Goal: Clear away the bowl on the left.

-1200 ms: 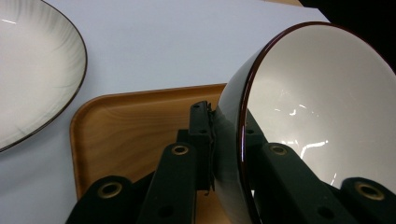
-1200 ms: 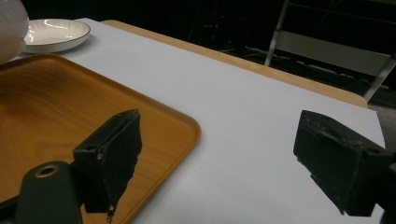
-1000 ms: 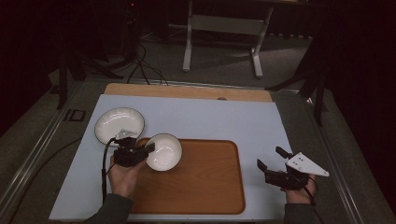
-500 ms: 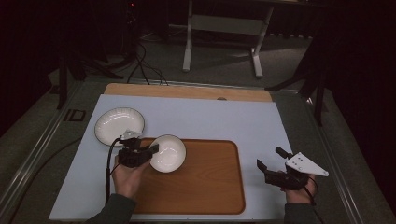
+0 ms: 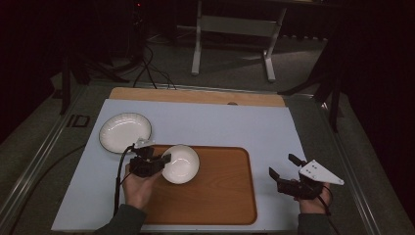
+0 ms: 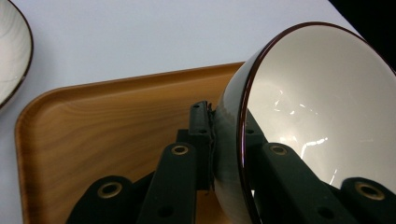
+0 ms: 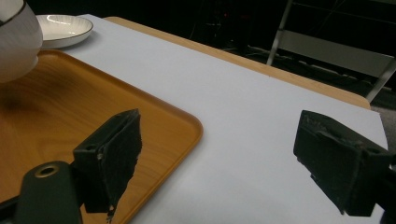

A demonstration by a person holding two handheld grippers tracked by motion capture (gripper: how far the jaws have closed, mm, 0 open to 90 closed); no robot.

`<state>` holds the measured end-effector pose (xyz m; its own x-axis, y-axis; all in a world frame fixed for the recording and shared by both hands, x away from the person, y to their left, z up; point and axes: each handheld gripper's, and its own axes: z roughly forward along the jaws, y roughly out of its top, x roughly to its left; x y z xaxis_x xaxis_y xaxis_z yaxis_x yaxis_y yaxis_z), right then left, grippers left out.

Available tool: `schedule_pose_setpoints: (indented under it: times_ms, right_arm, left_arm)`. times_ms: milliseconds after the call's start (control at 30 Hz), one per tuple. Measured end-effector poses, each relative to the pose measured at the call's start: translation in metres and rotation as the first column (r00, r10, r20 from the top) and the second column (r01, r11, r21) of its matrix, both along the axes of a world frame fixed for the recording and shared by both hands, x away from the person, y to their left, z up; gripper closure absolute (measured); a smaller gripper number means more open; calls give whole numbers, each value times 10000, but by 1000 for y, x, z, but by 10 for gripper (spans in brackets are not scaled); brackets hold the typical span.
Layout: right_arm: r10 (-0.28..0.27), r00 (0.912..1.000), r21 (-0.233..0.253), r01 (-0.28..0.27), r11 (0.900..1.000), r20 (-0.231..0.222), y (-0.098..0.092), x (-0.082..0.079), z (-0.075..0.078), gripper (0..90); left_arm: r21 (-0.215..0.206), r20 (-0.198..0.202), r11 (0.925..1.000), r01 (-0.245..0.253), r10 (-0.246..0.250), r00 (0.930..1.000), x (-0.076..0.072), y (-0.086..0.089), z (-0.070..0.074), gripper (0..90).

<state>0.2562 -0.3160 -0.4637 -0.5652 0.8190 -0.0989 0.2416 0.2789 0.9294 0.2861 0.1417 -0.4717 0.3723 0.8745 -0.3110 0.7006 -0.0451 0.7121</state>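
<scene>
left gripper (image 5: 155, 161) is clamped on the white bowl's (image 5: 180, 163) rim, holding it tilted over the wooden tray (image 5: 220, 196), so i'd guess it's nearly set down, plate (image 5: 125, 132) waits on the mat, right gripper (image 5: 286, 172) wide open holding nothing.

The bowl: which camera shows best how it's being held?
The left gripper view: the bowl fills it, the rim pinched between the black jaws. The high view shows it small over the tray; the right gripper view catches its edge.

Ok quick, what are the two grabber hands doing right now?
Left gripper: shut on the rim of the white dark-rimmed ceramic bowl.
Right gripper: open, holding nothing.
</scene>
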Motion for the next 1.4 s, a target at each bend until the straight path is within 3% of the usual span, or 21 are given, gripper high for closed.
schedule_pose_setpoints:
  times_ms: [967,1400]
  right_arm:
    - [-34,10000,0,34,10000,-46,-1,0,0,148]
    - [-30,10000,11,30,10000,-32,-1,0,0,148]
  left_arm:
    - [517,-468,9976,463,-438,9979,2,-24,-17,826]
    - [637,-873,9953,728,-671,9939,3,-33,-29,824]
